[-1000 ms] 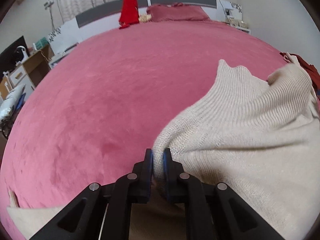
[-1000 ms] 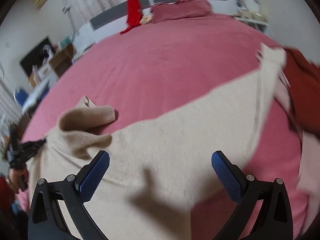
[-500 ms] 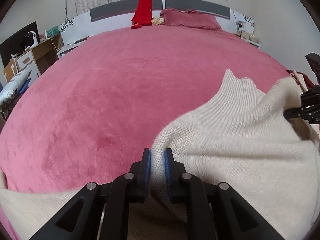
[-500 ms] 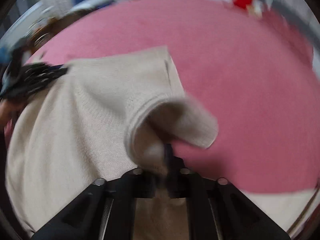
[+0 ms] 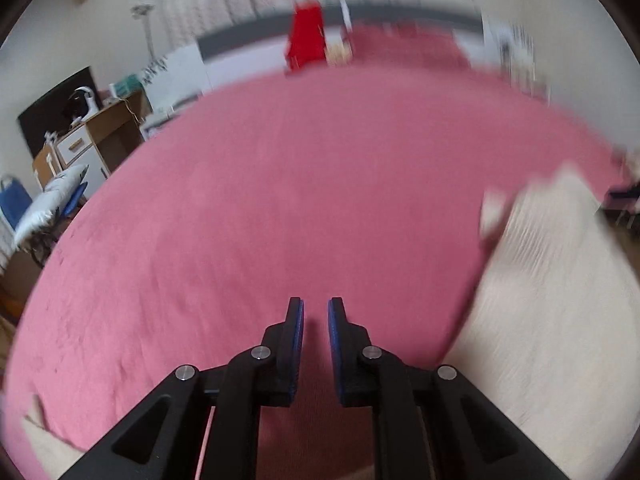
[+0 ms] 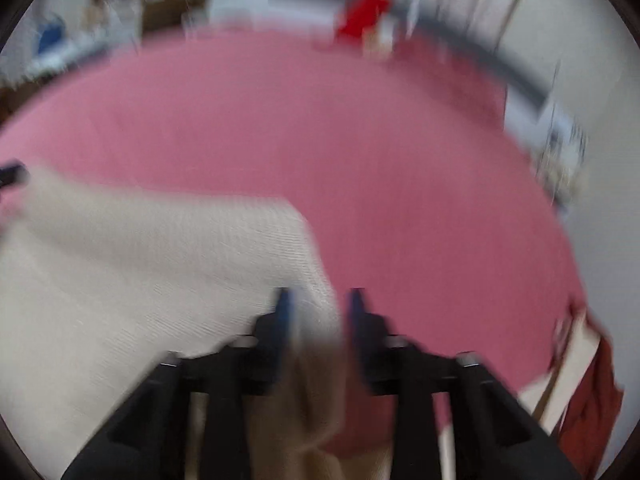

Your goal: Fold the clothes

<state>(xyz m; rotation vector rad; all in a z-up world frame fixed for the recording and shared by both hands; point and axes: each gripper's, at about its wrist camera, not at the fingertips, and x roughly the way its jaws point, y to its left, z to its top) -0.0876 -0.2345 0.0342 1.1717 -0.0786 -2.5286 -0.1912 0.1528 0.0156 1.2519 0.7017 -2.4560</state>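
- The pink bed cover [image 5: 304, 184] fills both views and serves as the landmark; both pictures are blurred
- The left gripper [image 5: 316, 320] hangs over bare pink cover; its two blue-padded fingers [image 5: 297, 332] stand a narrow gap apart with nothing between them, only the cover showing through the gap
- The cream knitted sweater [image 5: 560, 304] lies on the cover to the right of the left gripper, clear of its fingers; a second strip of cream cloth shows at the lower left edge of that view
- The right gripper [image 6: 320, 312] sits at the sweater's right edge [image 6: 132, 280]; its jaws are opening; a fold of the knit lies between them, close to the left pad [image 6: 283, 308], while a gap shows before the right pad; the blur hides whether the pads touch the cloth
- A red garment [image 5: 306, 38] hangs at the grey headboard [image 5: 420, 10] at the far end of the cover; a rust-red cloth [image 6: 592, 404] lies at the cover's right edge
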